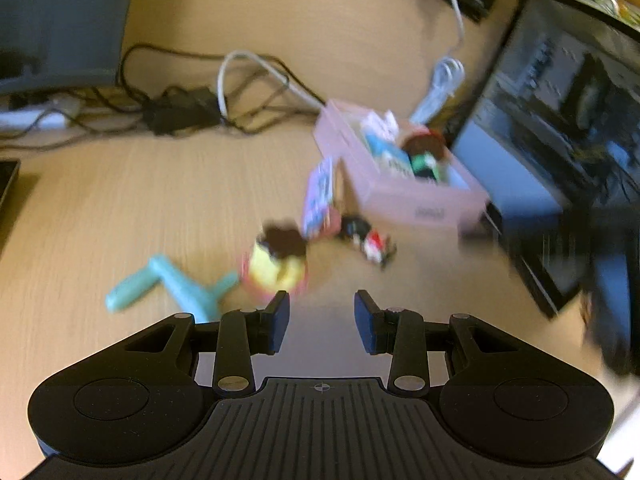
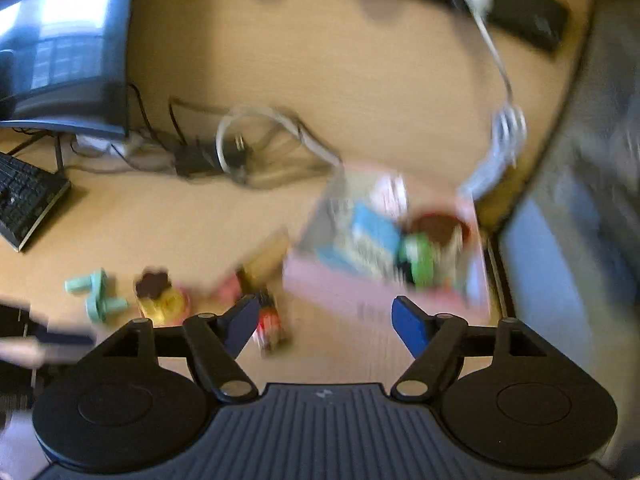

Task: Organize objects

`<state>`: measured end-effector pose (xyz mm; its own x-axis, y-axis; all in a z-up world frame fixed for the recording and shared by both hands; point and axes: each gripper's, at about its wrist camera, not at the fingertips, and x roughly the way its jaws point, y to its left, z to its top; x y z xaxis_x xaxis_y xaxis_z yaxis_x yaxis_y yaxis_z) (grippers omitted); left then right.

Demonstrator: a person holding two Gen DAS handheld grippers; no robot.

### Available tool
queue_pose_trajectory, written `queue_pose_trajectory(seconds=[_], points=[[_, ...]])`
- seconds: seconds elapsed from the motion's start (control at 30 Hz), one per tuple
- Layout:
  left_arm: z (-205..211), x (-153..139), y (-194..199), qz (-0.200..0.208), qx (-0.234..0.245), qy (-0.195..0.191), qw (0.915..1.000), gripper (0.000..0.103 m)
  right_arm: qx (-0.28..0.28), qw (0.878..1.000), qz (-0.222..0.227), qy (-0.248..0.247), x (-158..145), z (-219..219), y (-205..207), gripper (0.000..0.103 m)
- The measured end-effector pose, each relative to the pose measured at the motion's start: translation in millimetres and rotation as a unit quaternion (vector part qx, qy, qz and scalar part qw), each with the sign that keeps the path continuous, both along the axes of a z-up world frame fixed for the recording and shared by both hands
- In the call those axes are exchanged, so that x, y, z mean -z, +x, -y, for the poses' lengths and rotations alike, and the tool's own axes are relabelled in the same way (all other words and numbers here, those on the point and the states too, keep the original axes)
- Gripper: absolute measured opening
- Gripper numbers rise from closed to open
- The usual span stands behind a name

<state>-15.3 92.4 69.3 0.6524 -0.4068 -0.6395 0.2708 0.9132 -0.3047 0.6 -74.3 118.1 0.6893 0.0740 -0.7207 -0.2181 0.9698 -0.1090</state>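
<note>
Matt wood-grain desk

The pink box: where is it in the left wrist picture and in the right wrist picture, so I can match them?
Left wrist view: the pink box sits right of centre, beside the dark screen.
Right wrist view: the pink box is right of centre, lower, just above the open fingers, blurred.
Shared landmark: the teal toy lies on the desk to the left in both.

One pink box, one teal plastic toy, one yellow cup-shaped toy, one small red-and-black figure, one printed card, one keyboard, two monitors.
</note>
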Motion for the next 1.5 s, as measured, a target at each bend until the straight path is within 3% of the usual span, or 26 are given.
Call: queue_pose_trajectory(seconds=[0.1, 0.27, 0.47, 0.5, 0.6, 0.87, 0.97, 1.03, 1.2, 1.37, 1.5], points=[[17.4, -13.1, 17.8, 0.032, -0.013, 0.019, 0.9992, 0.039, 0.006, 1.000, -0.026, 0.015, 25.0, 12.8, -10.6, 0.074], [62.4, -28.7, 66.6, 0.052, 0.008, 0.038, 0.9979, 0.040, 0.011, 0.997, -0.050, 0.062, 45.5, 32.2, -24.8, 0.076], [102.6, 8.7, 135.2, -0.024, 0.005, 0.143, 0.9894, 0.040, 0.013, 0.994, -0.067, 0.089, 60.5, 58.0, -24.4, 0.080], [105.0, 17.3, 143.4, -0.043, 0.004, 0.156, 0.9868, 0.045, 0.013, 0.994, -0.067, 0.089, 61.1, 61.5, -24.9, 0.080], [106.3, 33.2, 158.3, -0.076, -0.004, 0.169, 0.9827, 0.040, 0.017, 0.992, -0.067, 0.104, 60.3, 76.9, -30.2, 0.081], [116.5, 41.5, 186.0, -0.065, -0.014, 0.197, 0.9780, 0.039, 0.032, 0.990, -0.080, 0.109, 69.7, 97.8, -41.0, 0.082], [112.8, 42.6, 190.9, -0.067, -0.025, 0.192, 0.9788, 0.037, 0.034, 0.990, -0.083, 0.109, 73.0, 98.7, -45.7, 0.084], [109.7, 39.4, 187.2, -0.056, -0.028, 0.188, 0.9802, 0.027, 0.033, 0.990, -0.085, 0.107, 74.9, 98.1, -47.1, 0.084], [98.1, 20.0, 172.8, -0.035, -0.015, 0.161, 0.9861, 0.026, 0.026, 0.991, -0.080, 0.104, 76.2, 91.7, -45.3, 0.086], [58.3, -8.7, 138.1, -0.007, -0.037, 0.109, 0.9933, 0.026, 0.008, 0.991, -0.083, 0.108, 76.1, 68.4, -38.0, 0.087], [18.4, -37.3, 85.3, 0.025, -0.058, 0.067, 0.9958, 0.026, -0.016, 0.991, -0.078, 0.104, 74.2, 42.5, -35.0, 0.092]])
